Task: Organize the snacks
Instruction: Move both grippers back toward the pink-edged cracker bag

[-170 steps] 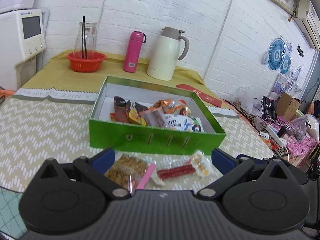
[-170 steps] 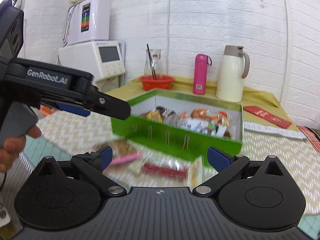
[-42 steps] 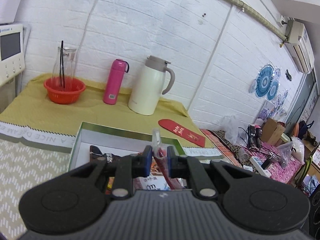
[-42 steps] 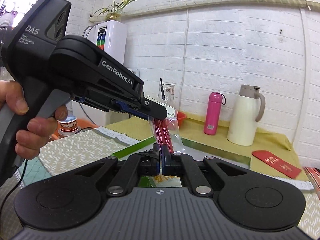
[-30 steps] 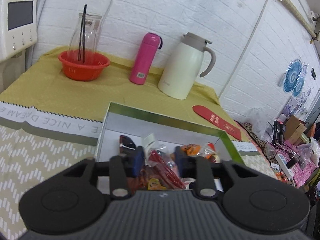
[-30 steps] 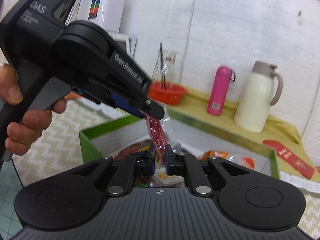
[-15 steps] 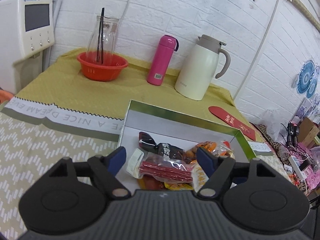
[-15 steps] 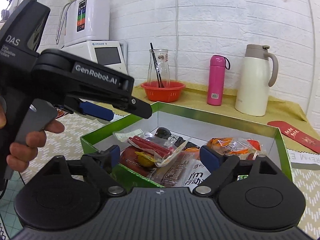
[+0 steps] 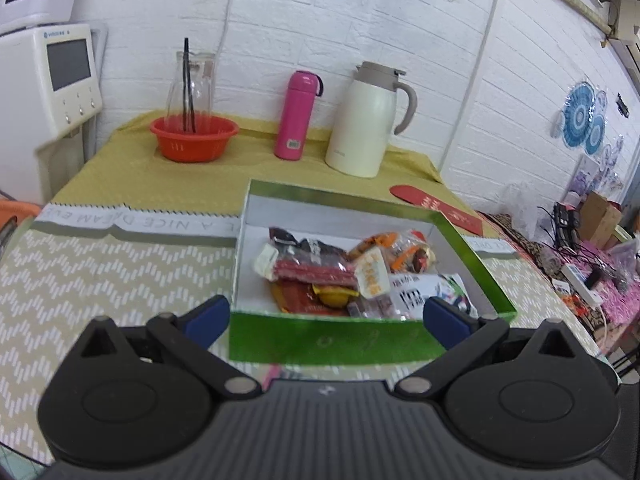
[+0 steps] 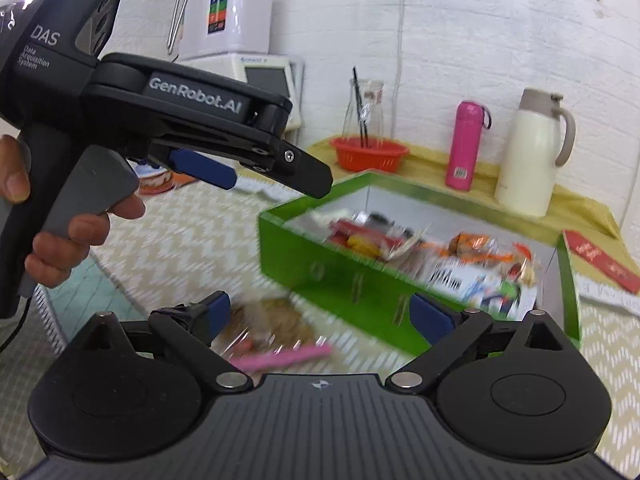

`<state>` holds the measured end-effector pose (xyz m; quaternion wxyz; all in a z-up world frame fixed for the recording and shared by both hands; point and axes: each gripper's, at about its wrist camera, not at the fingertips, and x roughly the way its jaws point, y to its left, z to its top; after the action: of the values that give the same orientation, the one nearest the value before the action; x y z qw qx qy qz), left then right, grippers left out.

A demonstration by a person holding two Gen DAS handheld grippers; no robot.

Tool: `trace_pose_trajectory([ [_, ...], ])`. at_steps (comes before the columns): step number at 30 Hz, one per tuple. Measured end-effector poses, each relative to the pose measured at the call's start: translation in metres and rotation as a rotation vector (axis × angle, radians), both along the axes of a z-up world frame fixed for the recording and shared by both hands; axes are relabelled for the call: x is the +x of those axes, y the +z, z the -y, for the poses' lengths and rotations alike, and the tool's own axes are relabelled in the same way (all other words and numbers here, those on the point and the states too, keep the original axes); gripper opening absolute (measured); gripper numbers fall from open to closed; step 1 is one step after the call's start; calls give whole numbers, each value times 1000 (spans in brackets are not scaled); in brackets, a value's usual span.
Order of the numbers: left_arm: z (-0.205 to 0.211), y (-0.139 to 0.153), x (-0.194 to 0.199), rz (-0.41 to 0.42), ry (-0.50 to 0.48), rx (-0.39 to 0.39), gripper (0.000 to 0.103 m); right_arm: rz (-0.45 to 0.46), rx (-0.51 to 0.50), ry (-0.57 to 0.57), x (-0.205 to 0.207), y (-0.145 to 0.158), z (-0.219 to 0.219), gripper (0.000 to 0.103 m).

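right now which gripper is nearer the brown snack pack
Right. The right gripper sits low with the pack just ahead between its fingers; the left gripper, jaws opening and empty, hangs higher to its left.

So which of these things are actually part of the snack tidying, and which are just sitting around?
Part of the job:
- green box
- snack packets in it
- brown snack bag, outside the box
- pink packet beside that bag

Just lying about:
- orange basket
- pink flask
- cream jug
- red envelope

One box (image 9: 328, 340), two flasks (image 9: 296, 116).
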<state>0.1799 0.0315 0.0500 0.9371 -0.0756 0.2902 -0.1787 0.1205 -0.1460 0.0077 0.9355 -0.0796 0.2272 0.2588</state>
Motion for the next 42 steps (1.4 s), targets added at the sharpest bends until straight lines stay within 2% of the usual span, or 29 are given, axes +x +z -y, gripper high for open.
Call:
trace_pose_trajectory([
  [5, -1, -30, -7, -119, -46, 33, 103, -93, 20, 6, -16, -16, -4, 103],
  [7, -6, -38, -8, -146, -39, 21, 103, -137, 49, -16, -15, -23, -6, 103],
  [11, -20, -45, -7, -163, -19, -25, 103, -217, 123, -46, -4, -32, -11, 103],
  [16, -32, -44, -5, -167, -10, -51, 103, -245, 209, -99, 10, -35, -21, 103],
  [17, -33, -44, -5, -167, -8, -53, 103, -244, 219, -103, 12, -35, -22, 93],
  [18, -34, -44, -6, -166, -10, -54, 103, -249, 220, -104, 13, -35, -23, 75],
  [19, -34, -44, -6, -166, -14, -56, 103, -259, 222, -94, 14, -36, -22, 43],
  [20, -34, -44, -8, -163, -22, -57, 103, -260, 233, -87, 13, -36, -20, 33],
  [23, -31, -46, -11, -159, -49, -54, 103, -251, 212, -79, 6, -35, -11, 24],
  [28, -21, -53, -20, -181, -102, -91, 103, -226, 177, -105, -16, -34, 12, 23],
  [33, 3, -64, -34, -225, -201, -104, 103, -196, 155, -158, -52, -37, 39, 31],
  [35, 17, -68, -36, -248, -248, -107, 103, -172, 131, -201, -63, -37, 46, 53],
  [37, 31, -70, -37, -255, -284, -99, 103, -146, 94, -245, -70, -35, 49, 70],
  [40, 42, -71, -37, -257, -302, -93, 102, -106, 45, -253, -73, -33, 48, 76],
  [42, 42, -70, -37, -264, -295, -101, 102, -102, 51, -236, -71, -33, 50, 76],
])
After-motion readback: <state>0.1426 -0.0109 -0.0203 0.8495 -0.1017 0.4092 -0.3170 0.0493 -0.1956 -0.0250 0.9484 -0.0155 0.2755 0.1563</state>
